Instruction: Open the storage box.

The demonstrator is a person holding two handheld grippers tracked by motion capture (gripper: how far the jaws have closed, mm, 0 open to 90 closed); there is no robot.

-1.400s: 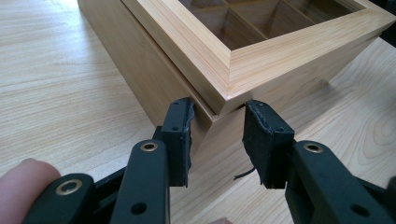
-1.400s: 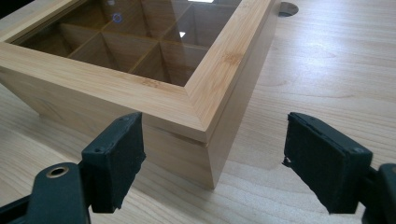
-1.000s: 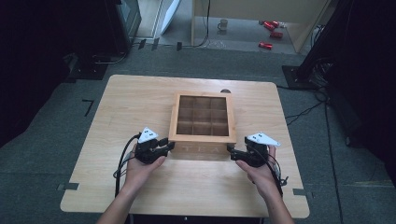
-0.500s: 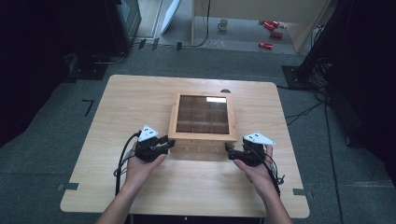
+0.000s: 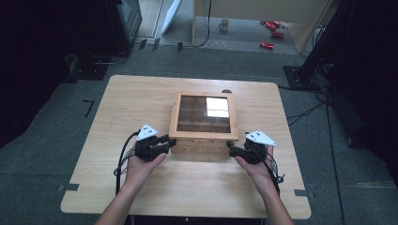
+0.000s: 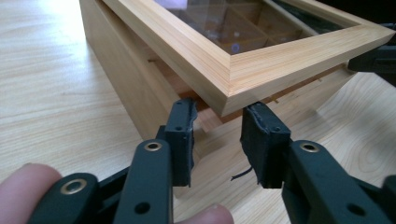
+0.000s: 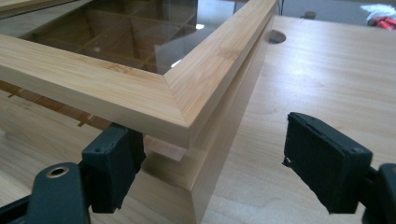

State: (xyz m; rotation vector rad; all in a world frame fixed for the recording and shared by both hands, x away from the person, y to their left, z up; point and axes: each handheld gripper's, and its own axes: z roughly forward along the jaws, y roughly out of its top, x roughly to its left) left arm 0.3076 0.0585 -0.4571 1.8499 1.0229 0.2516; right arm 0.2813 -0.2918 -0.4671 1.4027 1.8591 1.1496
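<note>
Jaws parted under lifted lid (image 5: 203, 115) corners

a pale wood-grain tabletop (image 5: 141, 98) with rounded corners stands on grey floor (image 5: 47, 140), carrying one wooden box (image 5: 203, 136) with a glass-paned lid near its middle, and a small round hole (image 5: 226, 91) shows just behind the box.

Setting: lab or recording studio. Evidence: light wood surface (image 5: 141, 108) standing alone on grey carpet floor (image 5: 56, 154); black curtains (image 5: 42, 51) along both sides; black equipment stand bases (image 5: 94, 68) and cables (image 5: 305, 112) on the floor; red items (image 5: 272, 33) and a mug (image 5: 224, 24) lying beyond.
</note>
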